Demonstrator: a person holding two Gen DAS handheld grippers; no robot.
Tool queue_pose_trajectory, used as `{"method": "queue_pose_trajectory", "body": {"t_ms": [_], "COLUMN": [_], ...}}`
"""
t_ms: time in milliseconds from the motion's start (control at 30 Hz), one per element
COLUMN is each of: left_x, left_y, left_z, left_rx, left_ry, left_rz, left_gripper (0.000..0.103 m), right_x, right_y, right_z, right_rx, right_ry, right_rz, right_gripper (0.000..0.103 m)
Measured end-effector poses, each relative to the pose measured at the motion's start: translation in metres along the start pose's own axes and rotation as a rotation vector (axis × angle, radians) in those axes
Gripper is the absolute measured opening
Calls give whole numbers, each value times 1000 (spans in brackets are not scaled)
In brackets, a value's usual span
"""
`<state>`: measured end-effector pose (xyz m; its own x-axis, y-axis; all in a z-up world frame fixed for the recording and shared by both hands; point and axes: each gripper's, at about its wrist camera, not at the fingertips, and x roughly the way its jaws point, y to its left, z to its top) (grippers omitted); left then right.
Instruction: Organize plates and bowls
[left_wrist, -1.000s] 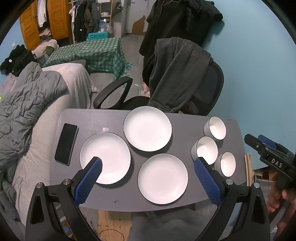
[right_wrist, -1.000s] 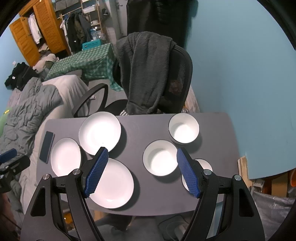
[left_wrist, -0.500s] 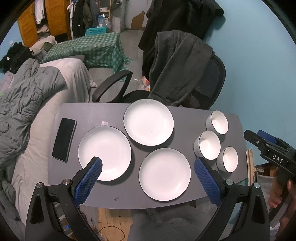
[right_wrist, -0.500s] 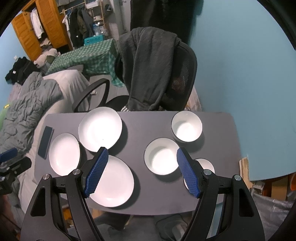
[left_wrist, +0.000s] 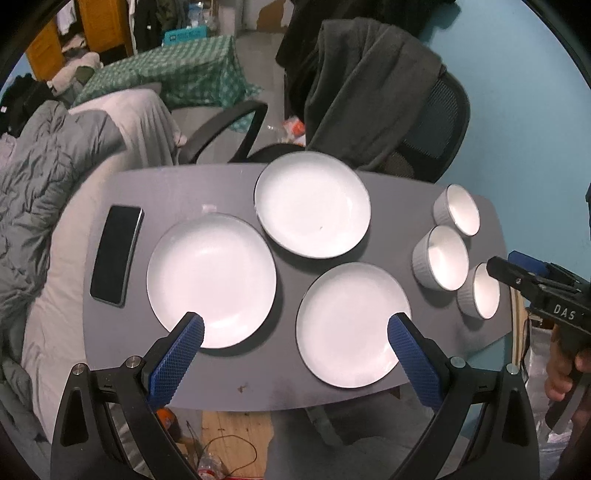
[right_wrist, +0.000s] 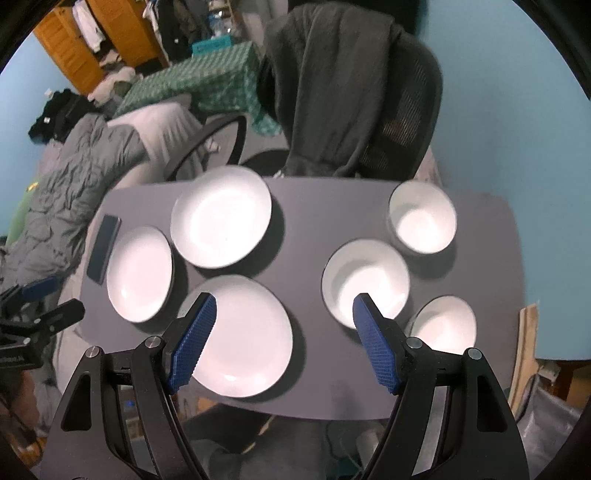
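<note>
Plates and bowls are sitting spread out on the grey bench (left_wrist: 207, 188), none stacked yet. Three white plates are lying in a cluster: the far plate (left_wrist: 312, 205), the left plate (left_wrist: 211, 277) beside a black phone (left_wrist: 116, 254), and the near plate (left_wrist: 351, 325) close to the bench's front edge. Three ribbed bowls are standing in a line along the right side: the far bowl (left_wrist: 458, 209), the middle bowl (left_wrist: 441, 256) and the near bowl (left_wrist: 480, 291). They are sitting close together, whether touching I cannot tell.

Both tools are hovering above the bench, gripping nothing. The left hand-held gripper (left_wrist: 295, 332) is gaping wide over the left and near plates; the right hand-held gripper (right_wrist: 284, 321) is likewise spread wide above the near plate and middle bowl.

Judging the risks: a shallow plate lying flat is offering little rim to pinch, so it may slip or get pushed off the front edge. Reaching for one bowl may knock its close neighbours.
</note>
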<state>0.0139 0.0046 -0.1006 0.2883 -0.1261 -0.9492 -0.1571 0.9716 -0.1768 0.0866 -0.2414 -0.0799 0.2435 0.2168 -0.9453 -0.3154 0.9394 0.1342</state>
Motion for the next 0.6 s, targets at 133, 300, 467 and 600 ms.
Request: {"method": "queue_pose_trajectory", "body": {"t_ms": [133,300,467,600], "left_x": [19,42,63,81], "left_y": [2,3,2,1], "left_z": [-8,-15,-21,-22], "left_rx": [9,10,33,32], "left_ry": [28,84,117,140], "left_rz": [14,7,22,31], "left_gripper": [101,101,101,101], "right_x": [21,50,77,98], "right_y": [2,2,4,3], "right_z": [-9,-23,-36,-42], "right_rx": [-6,8,-9,-13], "right_ry": [50,125,187,228], "right_rz": [9,60,64,65], "right_gripper": [75,75,75,75]}}
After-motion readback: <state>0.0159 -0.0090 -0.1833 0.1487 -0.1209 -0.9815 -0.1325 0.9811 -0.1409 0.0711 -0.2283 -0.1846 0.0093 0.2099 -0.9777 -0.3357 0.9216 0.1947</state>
